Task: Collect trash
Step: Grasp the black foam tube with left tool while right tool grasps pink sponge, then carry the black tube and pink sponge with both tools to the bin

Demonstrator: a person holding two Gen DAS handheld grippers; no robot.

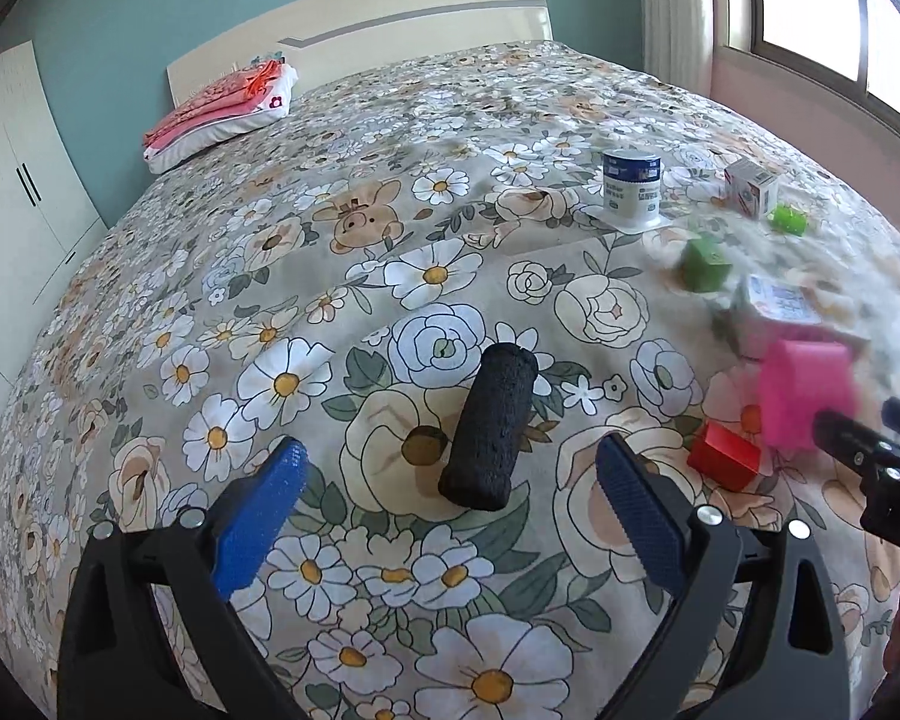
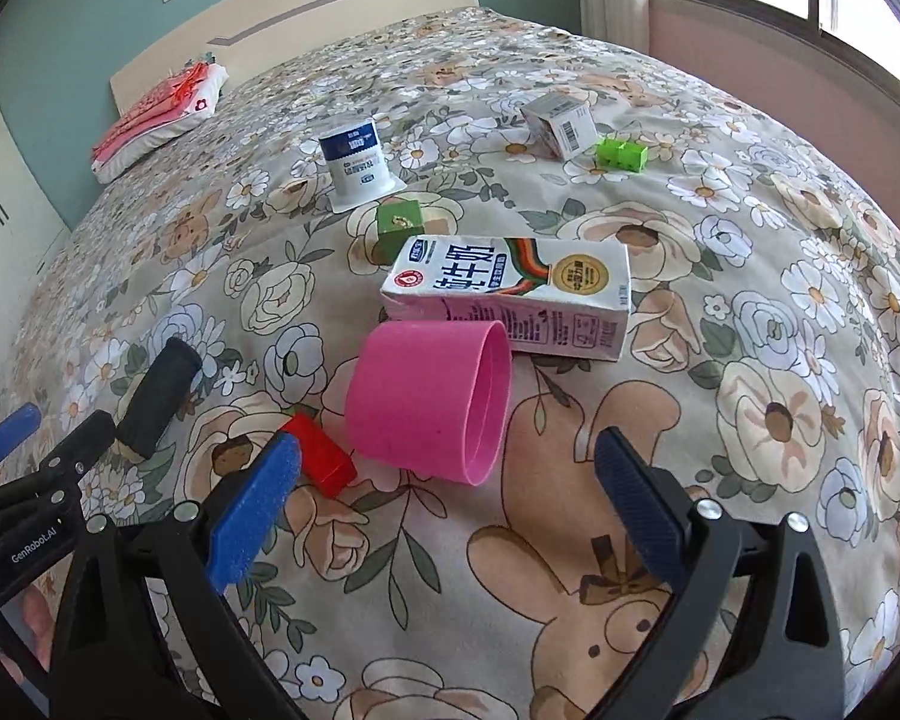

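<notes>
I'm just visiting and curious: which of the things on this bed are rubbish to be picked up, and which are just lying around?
Likely trash:
milk carton
yogurt cup
small box

Probably just lying about:
pink cup
black roll
red block
green block
green bricks
pillow

Both grippers, left and right, are open and empty.

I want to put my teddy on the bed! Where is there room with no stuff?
Biggest free patch: the bedspread between the folded bedding and the black roll. Also free: the window side past the milk carton. Crowded: around the pink cup, red block, green block and yogurt cup.
</notes>
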